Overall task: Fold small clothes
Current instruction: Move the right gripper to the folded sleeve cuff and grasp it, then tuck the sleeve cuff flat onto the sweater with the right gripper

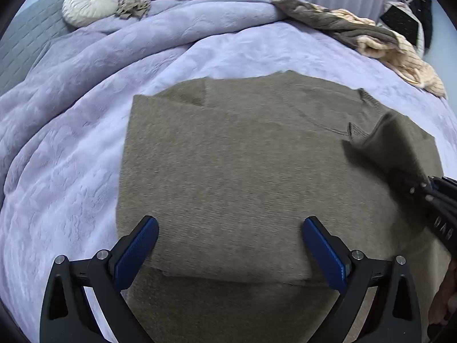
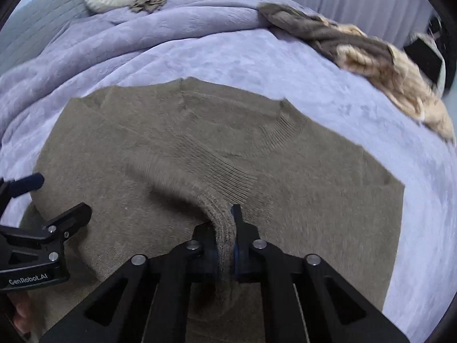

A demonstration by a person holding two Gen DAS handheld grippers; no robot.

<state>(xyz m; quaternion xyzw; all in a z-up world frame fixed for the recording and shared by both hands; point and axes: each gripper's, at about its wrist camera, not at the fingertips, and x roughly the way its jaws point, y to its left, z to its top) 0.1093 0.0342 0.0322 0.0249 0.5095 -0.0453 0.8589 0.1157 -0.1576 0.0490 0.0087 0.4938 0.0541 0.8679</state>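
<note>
We have the olive knit sweater (image 2: 285, 200) spread flat on the lavender bedspread (image 2: 228, 63), filling the centre and lower half of both views, its ribbed collar toward the upper middle of the right wrist frame. Our right gripper (image 2: 225, 240) has its jaws clamped on a bunched sleeve (image 2: 200, 177) at lower centre, lifting it clear of the body so that, we judge, it can be carried across and laid inward. Our left gripper (image 1: 230, 245) hovers over the near edge at the bottom of its frame, jaws wide apart and holding nothing, likely ready to pin or take the hem. Farther out, a heap of brown and cream knitwear (image 1: 371, 37) waits at upper right, and a round white cushion (image 1: 90, 4) sits at upper left.
</note>
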